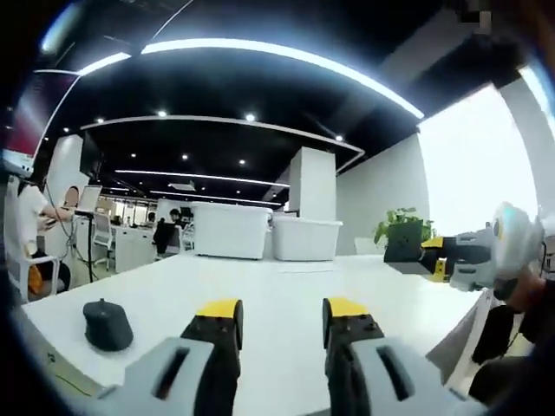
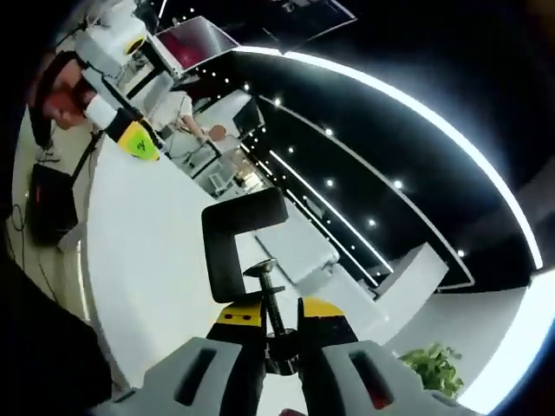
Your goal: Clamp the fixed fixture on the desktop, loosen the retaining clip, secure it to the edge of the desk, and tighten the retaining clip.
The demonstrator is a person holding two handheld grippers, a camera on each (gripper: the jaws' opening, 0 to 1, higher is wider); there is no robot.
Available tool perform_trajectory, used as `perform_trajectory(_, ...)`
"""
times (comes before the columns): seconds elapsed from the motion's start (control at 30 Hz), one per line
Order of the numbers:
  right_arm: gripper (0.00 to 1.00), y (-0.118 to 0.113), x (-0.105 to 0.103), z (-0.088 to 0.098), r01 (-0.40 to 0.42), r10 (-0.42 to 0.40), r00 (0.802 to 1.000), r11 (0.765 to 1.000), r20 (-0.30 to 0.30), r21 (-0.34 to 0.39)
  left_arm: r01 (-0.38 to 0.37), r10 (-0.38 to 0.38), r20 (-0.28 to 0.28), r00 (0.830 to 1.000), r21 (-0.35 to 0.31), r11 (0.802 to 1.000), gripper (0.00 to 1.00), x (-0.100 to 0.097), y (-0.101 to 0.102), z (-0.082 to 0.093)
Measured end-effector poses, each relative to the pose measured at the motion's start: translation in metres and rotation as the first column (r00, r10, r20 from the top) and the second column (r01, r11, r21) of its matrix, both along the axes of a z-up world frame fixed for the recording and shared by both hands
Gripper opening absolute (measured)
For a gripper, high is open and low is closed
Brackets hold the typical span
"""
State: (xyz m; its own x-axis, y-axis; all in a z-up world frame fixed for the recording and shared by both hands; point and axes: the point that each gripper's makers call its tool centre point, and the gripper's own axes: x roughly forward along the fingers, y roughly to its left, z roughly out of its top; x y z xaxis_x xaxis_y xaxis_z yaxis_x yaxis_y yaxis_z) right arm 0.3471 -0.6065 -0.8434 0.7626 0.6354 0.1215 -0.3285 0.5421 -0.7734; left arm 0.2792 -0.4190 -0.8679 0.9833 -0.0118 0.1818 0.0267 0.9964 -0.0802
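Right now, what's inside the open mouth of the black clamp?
Nothing is inside the black clamp, just white desk behind it. Its screw runs down between the right gripper jaws, hiding the handle.

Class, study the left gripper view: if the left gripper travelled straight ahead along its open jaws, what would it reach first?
Probably nothing soon: the left gripper points over bare white desk. The white bins lie far beyond, depth uncertain.

In the left gripper view the left tongs [image 1: 282,325] hang over the bench [image 1: 286,286], a mouse [image 1: 107,325] lying on it to their left and the right tongs [image 1: 408,254] coming in from the right. Two tubs [image 1: 264,232] and a plant [image 1: 401,227] stand beyond the far edge. In the right gripper view the clamp [image 2: 244,251] sits between the right tongs [image 2: 279,322] — its screw [image 2: 273,303] in the gap, its frame above.
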Motion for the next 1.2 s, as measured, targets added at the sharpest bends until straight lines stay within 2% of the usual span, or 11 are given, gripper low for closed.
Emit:
perform_trajectory(0.03, 0.10, -0.004, -0.005, -0.002, 0.005, -0.005, 1.000, 1.000, -0.012, 0.011, 0.012, -0.012, 0.015, 1.000, -0.002, 1.000, 0.32, -0.002, -0.003, 0.002)
perform_trajectory(0.17, 0.10, -0.012, -0.025, -0.014, 0.007, -0.005, 0.999, 0.999, -0.046, 0.038, 0.050, -0.050, 0.003, 0.999, 0.011, 0.999, 0.32, -0.005, -0.013, 0.002)
perform_trajectory(0.27, 0.10, -0.011, -0.039, -0.030, 0.004, -0.003, 0.998, 1.000, -0.055, 0.024, 0.082, -0.082, 0.027, 0.996, 0.017, 0.997, 0.32, -0.007, -0.022, 0.007)
perform_trajectory(0.37, 0.10, -0.012, -0.054, -0.048, 0.002, 0.011, 0.989, 0.996, -0.146, 0.085, 0.111, -0.112, 0.028, 0.993, 0.030, 0.993, 0.31, -0.007, -0.032, 0.007)
perform_trajectory(0.47, 0.10, -0.009, -0.061, -0.062, 0.002, 0.011, 0.987, 0.997, -0.161, 0.083, 0.118, -0.118, 0.017, 0.993, 0.034, 0.992, 0.31, -0.006, -0.036, 0.003)
perform_trajectory(0.53, 0.10, -0.007, -0.065, -0.078, 0.020, 0.005, 0.974, 0.994, -0.227, 0.108, 0.124, -0.124, 0.014, 0.992, 0.027, 0.992, 0.31, -0.006, -0.037, 0.002)
perform_trajectory(0.6, 0.10, -0.010, -0.074, -0.091, 0.029, 0.006, 0.966, 0.991, -0.258, 0.131, 0.125, -0.125, 0.016, 0.992, 0.020, 0.992, 0.31, -0.006, -0.037, 0.001)
perform_trajectory(0.73, 0.09, -0.011, -0.076, -0.112, 0.063, -0.016, 0.949, 0.988, -0.316, 0.142, 0.130, -0.131, 0.009, 0.991, 0.022, 0.991, 0.31, -0.006, -0.039, 0.001)
perform_trajectory(0.93, 0.09, -0.015, -0.071, -0.129, 0.091, -0.023, 0.929, 0.982, -0.370, 0.167, 0.137, -0.138, 0.003, 0.990, 0.024, 0.990, 0.31, 0.000, -0.041, -0.002)
perform_trajectory(1.0, 0.09, -0.015, -0.073, -0.134, 0.092, 0.007, 0.914, 0.970, -0.405, 0.225, 0.146, -0.145, -0.006, 0.989, 0.023, 0.989, 0.31, 0.002, -0.045, -0.007)
perform_trajectory(1.2, 0.09, -0.015, -0.074, -0.141, 0.099, 0.042, 0.901, 0.949, -0.432, 0.299, 0.157, -0.157, -0.013, 0.988, 0.015, 0.988, 0.31, 0.009, -0.049, -0.015)
